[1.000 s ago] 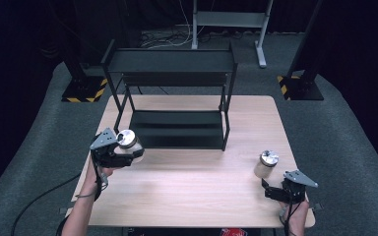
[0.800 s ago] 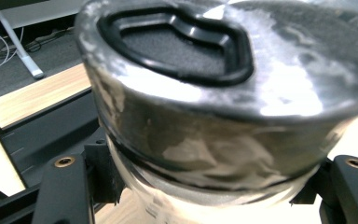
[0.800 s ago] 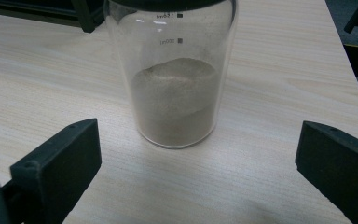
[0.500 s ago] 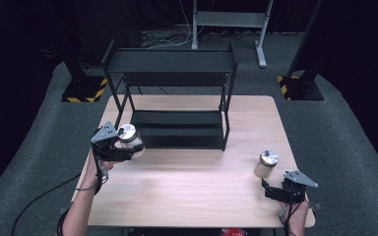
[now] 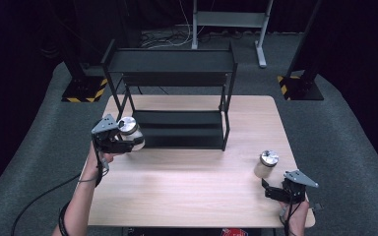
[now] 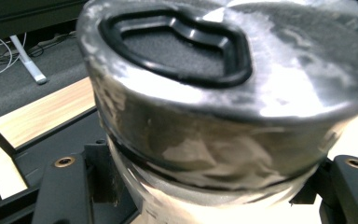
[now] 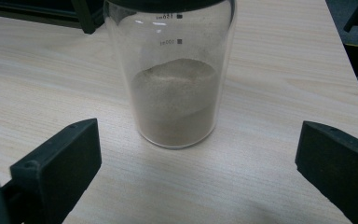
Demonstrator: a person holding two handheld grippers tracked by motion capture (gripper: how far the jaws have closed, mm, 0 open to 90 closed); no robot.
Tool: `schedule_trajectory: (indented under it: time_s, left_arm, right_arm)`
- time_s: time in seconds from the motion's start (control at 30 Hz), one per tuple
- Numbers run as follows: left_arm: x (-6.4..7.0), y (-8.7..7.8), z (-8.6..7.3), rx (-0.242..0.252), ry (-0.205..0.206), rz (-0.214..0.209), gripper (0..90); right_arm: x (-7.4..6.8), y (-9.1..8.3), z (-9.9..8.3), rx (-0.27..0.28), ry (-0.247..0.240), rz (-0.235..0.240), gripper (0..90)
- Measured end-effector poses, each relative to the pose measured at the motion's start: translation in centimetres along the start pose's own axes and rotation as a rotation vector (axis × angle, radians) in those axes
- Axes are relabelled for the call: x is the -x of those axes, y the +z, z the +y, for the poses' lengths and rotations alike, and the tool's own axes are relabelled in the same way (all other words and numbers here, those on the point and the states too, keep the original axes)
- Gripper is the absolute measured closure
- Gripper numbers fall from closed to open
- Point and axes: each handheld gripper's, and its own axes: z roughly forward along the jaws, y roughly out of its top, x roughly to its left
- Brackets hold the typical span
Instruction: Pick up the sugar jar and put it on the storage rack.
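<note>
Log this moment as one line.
left gripper: shut on jar | right gripper: open, behind second jar | rack: empty

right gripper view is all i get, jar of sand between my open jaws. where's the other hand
Observer: By the high view, the left gripper is at the table's left edge, beside the black rack.
Operator: holding anything
Observer: Yes, a second jar, clamped below its metal lid.
Operator: does my jar have that lid too
Observer: Yes, your jar carries a silver lid, seen from above.
</note>
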Motion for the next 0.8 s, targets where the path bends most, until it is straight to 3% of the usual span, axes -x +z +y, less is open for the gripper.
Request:
schedule_trajectory:
  time_s: [0.8]
  left_arm:
    - [-1.2, 1.6, 2.6, -0.002, 0.009, -0.004, 30.5]
  right_arm:
    - [0.0, 0.0, 0.0, -0.001, -0.001, 0.002, 0.0]
